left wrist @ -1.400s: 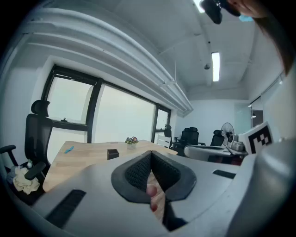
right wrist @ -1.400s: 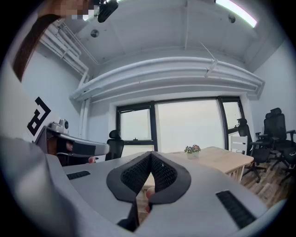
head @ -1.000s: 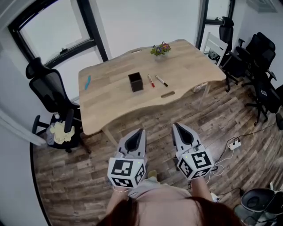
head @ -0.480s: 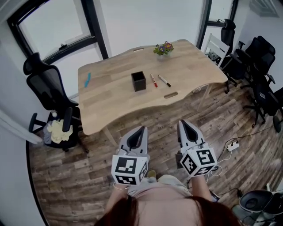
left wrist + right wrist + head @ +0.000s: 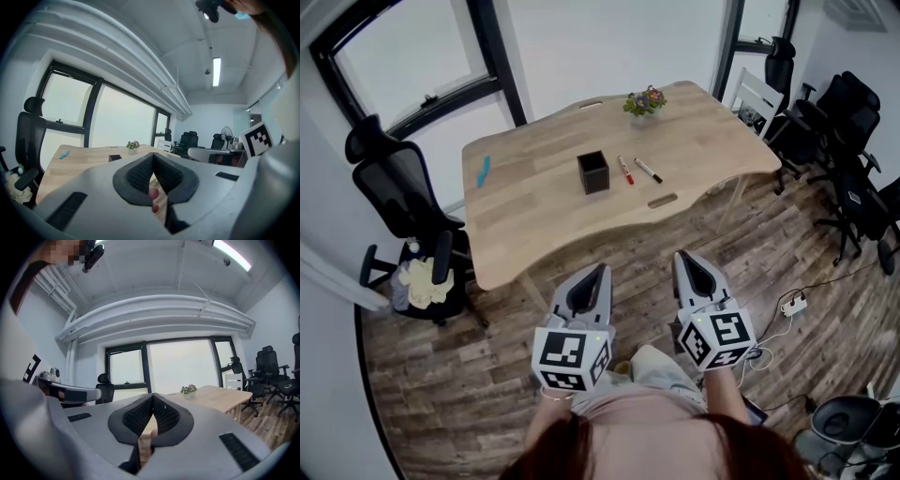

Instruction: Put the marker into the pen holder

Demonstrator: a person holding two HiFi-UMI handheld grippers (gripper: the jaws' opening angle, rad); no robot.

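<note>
Since a sec ago both grippers edged fwd toward the table (image 5: 544, 211), and a knee (image 5: 639, 362) now shows betw. them. Left gripper (image 5: 601, 270) & right gripper (image 5: 682, 257): jaws together, nothing in either, held over the wood floor, well short of the table. Red marker (image 5: 623, 170) & black marker (image 5: 648, 170) lie side by side on the tabletop, just right of the black pen holder (image 5: 593, 172), not touching it.

pen holder (image 5: 592, 172) on table (image 5: 525, 211) | marker (image 5: 623, 170) just right of it | second marker (image 5: 648, 171) right again | flowers (image 5: 643, 101) behind at far edge
</note>
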